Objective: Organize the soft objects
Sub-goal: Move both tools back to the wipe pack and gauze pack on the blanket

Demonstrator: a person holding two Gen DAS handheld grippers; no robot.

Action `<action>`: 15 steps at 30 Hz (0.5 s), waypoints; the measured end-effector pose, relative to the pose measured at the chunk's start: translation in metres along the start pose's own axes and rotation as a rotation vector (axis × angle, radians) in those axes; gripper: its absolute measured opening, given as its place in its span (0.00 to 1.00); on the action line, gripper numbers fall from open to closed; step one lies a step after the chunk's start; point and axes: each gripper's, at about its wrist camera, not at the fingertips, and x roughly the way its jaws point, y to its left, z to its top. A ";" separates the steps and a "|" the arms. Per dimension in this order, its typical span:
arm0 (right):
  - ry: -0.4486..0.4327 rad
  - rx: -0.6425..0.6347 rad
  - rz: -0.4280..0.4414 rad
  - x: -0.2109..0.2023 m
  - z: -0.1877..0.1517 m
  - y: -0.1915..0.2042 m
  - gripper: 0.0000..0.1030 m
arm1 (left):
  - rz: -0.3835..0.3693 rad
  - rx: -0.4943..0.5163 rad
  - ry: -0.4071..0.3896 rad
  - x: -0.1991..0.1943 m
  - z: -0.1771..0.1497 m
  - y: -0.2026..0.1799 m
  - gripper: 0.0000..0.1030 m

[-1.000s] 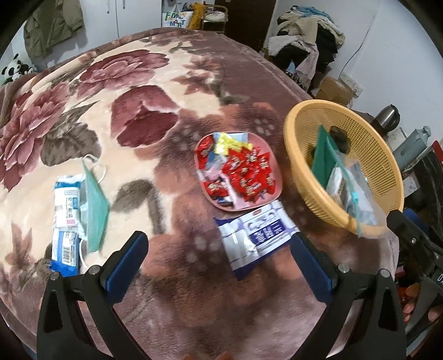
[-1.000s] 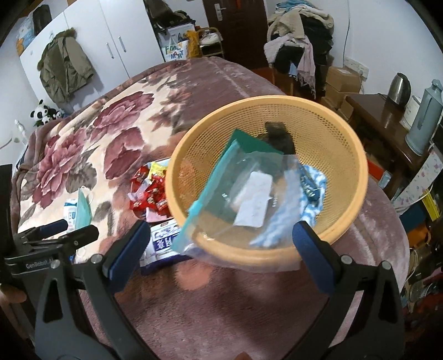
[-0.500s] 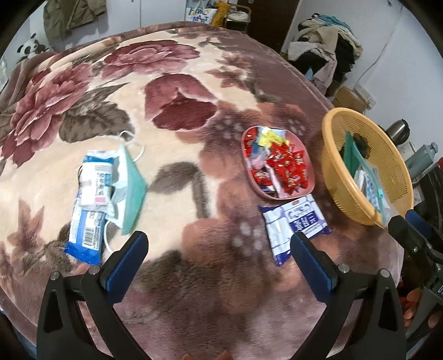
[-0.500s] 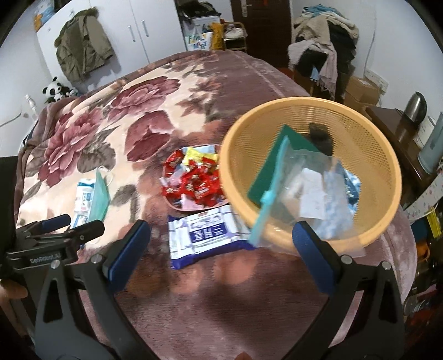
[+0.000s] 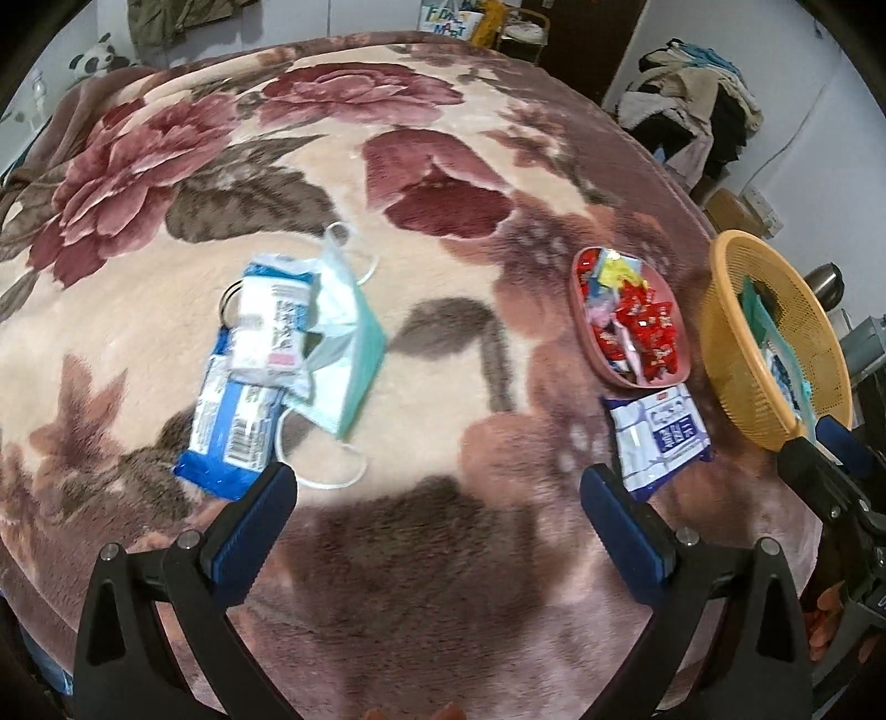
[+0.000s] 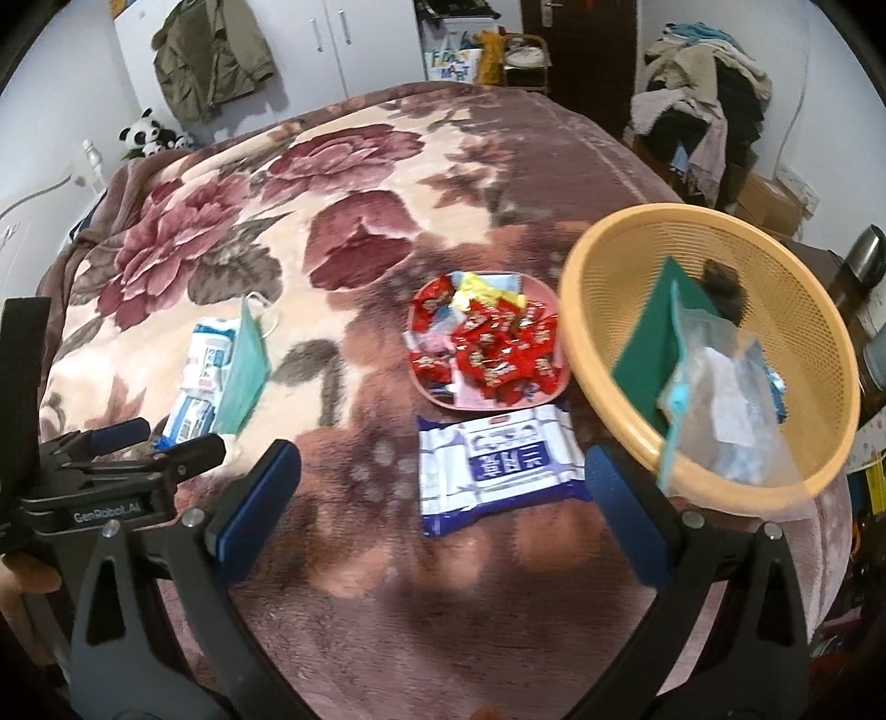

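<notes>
On a floral blanket lie a green face mask [image 5: 346, 349] [image 6: 243, 368] and two blue-white tissue packs [image 5: 252, 365] [image 6: 199, 382], partly overlapping. A blue wet-wipe pack [image 5: 662, 437] [image 6: 495, 459] lies beside a pink plate [image 5: 587, 349] [image 6: 556, 387] of red candies. An orange basket [image 5: 725, 354] [image 6: 620, 426] at the right holds a green sheet, a clear zip bag [image 6: 720, 399] and a dark item. My left gripper [image 5: 437, 498] is open and empty, just short of the mask and tissue packs. My right gripper [image 6: 443, 493] is open and empty over the wipe pack.
The blanket's near edge drops off close to both grippers. Beyond the basket stand a kettle [image 6: 864, 266] and a side table. Clothes are piled on a chair [image 6: 703, 111] at the back right, with white cupboards [image 6: 332, 50] and panda toys [image 6: 147, 133] behind.
Both views have swung left. The mask and tissue packs now sit nearer the middle of the left wrist view, and the wipe pack has come between the right gripper's fingers; the basket has slid right.
</notes>
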 end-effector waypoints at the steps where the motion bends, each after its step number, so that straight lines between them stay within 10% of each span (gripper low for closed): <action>1: 0.003 -0.004 0.003 0.001 0.000 0.003 1.00 | 0.004 -0.007 0.002 0.001 -0.001 0.005 1.00; 15: 0.076 -0.085 0.060 0.040 -0.001 0.061 1.00 | 0.039 -0.149 0.034 0.017 -0.013 0.091 1.00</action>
